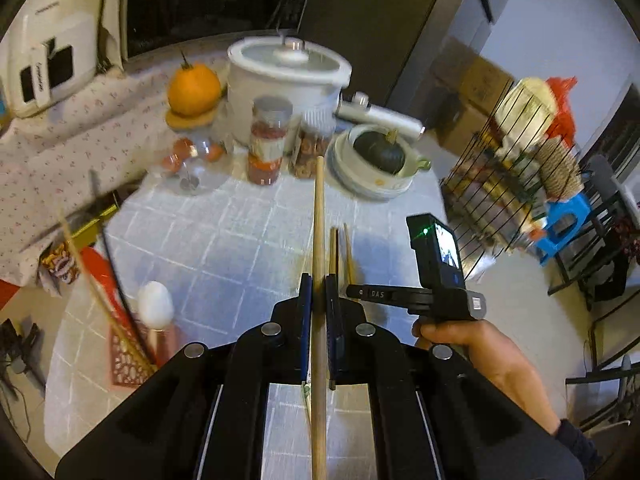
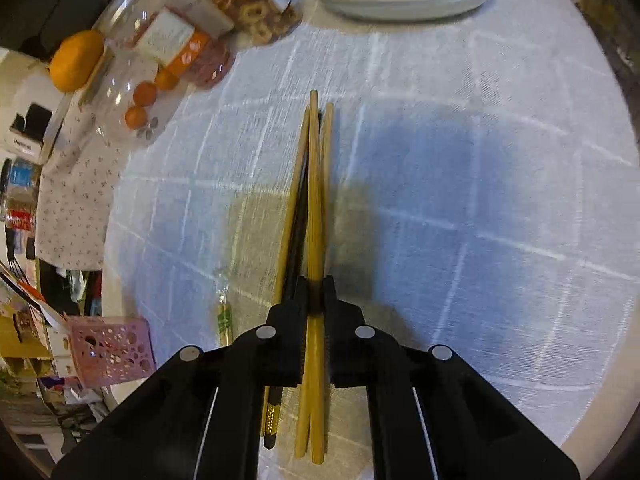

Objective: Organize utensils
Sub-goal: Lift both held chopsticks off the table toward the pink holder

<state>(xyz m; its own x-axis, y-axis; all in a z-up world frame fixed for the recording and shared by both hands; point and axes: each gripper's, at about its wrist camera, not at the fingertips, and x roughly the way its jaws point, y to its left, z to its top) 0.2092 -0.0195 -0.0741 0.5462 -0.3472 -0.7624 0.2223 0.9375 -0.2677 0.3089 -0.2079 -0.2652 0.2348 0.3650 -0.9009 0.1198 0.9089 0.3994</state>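
My left gripper (image 1: 319,294) is shut on a single wooden chopstick (image 1: 319,220) that points forward above the table. My right gripper (image 2: 316,294) is shut on another wooden chopstick (image 2: 314,184), low over several more chopsticks (image 2: 291,208) lying on the cloth, one of them black with a gold band. In the left wrist view the right gripper (image 1: 436,280) and the hand holding it are at the right, with the loose chopsticks (image 1: 347,256) just beyond my left fingers. A pink perforated holder (image 2: 110,348) stands at the table's left edge; in the left wrist view the holder (image 1: 128,356) holds sticks and a white utensil.
The round table has a blue-white checked cloth (image 2: 480,184). At its far side stand jars of snacks (image 1: 269,144), a clear jar of small oranges (image 1: 188,160), a large orange (image 1: 193,90), a white cooker (image 1: 284,84) and stacked white dishes (image 1: 376,164) with a dark squash. A wire rack (image 1: 516,168) stands at the right.
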